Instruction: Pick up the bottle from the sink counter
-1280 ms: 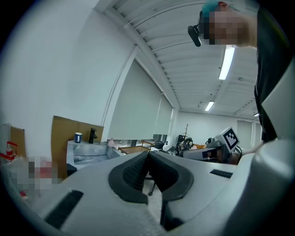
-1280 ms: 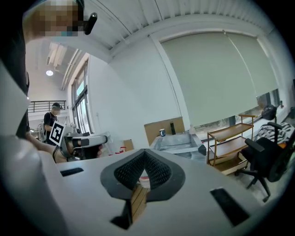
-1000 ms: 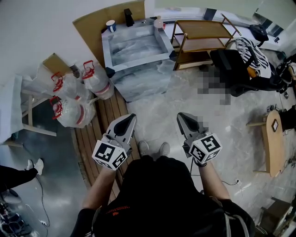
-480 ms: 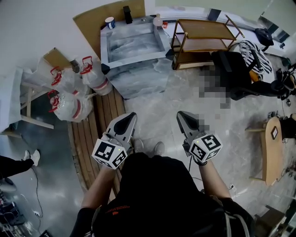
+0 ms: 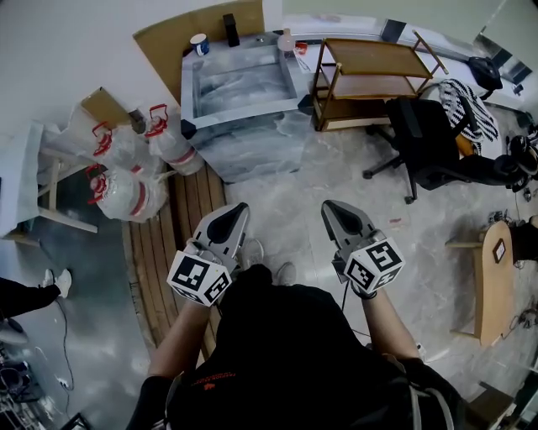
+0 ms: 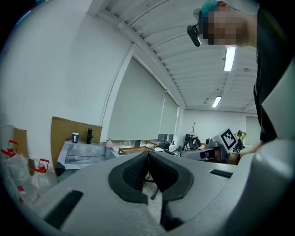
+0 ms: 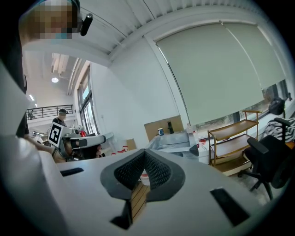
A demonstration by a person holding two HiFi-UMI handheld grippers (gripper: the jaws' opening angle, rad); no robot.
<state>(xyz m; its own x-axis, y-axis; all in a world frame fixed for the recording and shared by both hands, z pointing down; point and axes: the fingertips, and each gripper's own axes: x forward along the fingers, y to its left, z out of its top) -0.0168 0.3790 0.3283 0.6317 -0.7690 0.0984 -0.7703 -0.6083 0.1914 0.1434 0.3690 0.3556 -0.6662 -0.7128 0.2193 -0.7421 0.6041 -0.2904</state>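
The bottle [image 5: 287,40], small and pale pink, stands on the back right corner of the grey sink counter [image 5: 192,91], far ahead of me. In the left gripper view the bottle [image 6: 109,143] shows as a small shape beside the sink [image 6: 69,156]. My left gripper [image 5: 236,210] and right gripper [image 5: 330,208] are held side by side in front of my body, well short of the counter, both pointing toward it. Both are shut with nothing between the jaws: the left gripper's [image 6: 148,155] pads meet, and so do the right gripper's [image 7: 145,152].
A blue-and-white cup [image 5: 198,42] and a black fitting [image 5: 229,25] stand on the counter's back edge. A wooden shelf cart [image 5: 370,71] and a black office chair [image 5: 429,138] are to the right. Water jugs [image 5: 126,180] and a slatted wooden platform [image 5: 164,248] lie to the left.
The person has stepped slightly, so the sink and the room have shifted a little in the view. Both grippers keep the same pose and stay shut.
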